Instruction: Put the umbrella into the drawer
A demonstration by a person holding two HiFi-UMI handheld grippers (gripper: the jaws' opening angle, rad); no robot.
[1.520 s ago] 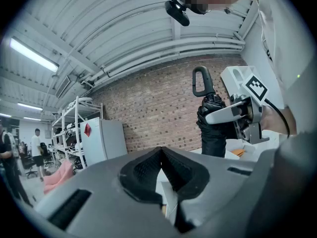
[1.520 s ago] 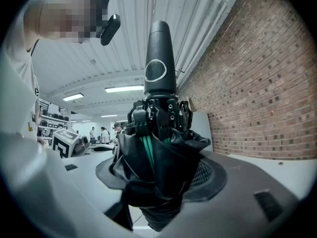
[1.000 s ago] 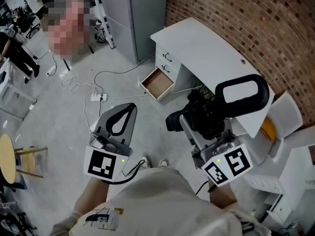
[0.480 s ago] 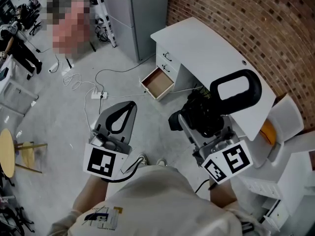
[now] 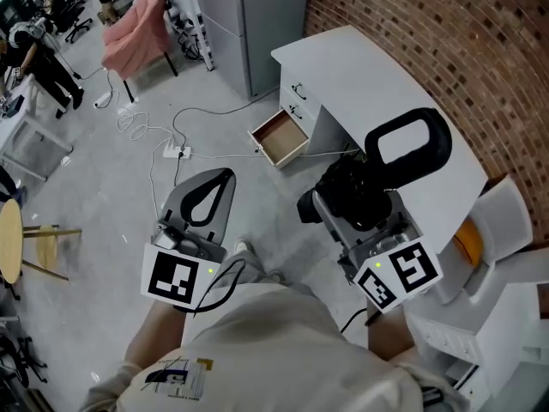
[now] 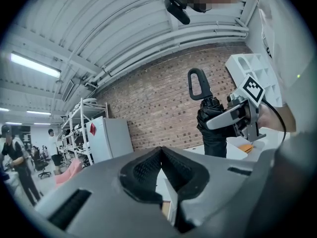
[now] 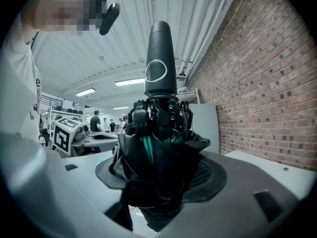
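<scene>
A folded black umbrella (image 5: 353,194) with a loop handle (image 5: 439,140) stands upright in my right gripper (image 5: 343,209), whose jaws are shut on its bundled fabric. In the right gripper view the umbrella (image 7: 158,148) fills the gap between the jaws of the right gripper (image 7: 163,168). My left gripper (image 5: 225,177) hangs beside it over the floor, shut and empty; its pads meet at the tip of the left gripper (image 6: 161,150). A drawer (image 5: 276,138) with a brown inside stands pulled out, low on the white desk (image 5: 360,67) ahead. From the left gripper view the umbrella (image 6: 215,128) shows at the right.
White cables and a power strip (image 5: 176,151) lie on the floor left of the drawer. A grey cabinet (image 5: 274,15) stands behind the desk, with a brick wall (image 5: 480,50) to its right. White shelving (image 5: 497,316) is at my right, and a wooden stool (image 5: 9,256) at far left.
Both grippers have shifted a little forward toward the desk. The umbrella's handle sits higher in the head view. The right gripper's hold on the umbrella is unchanged and the left jaws stay together.
</scene>
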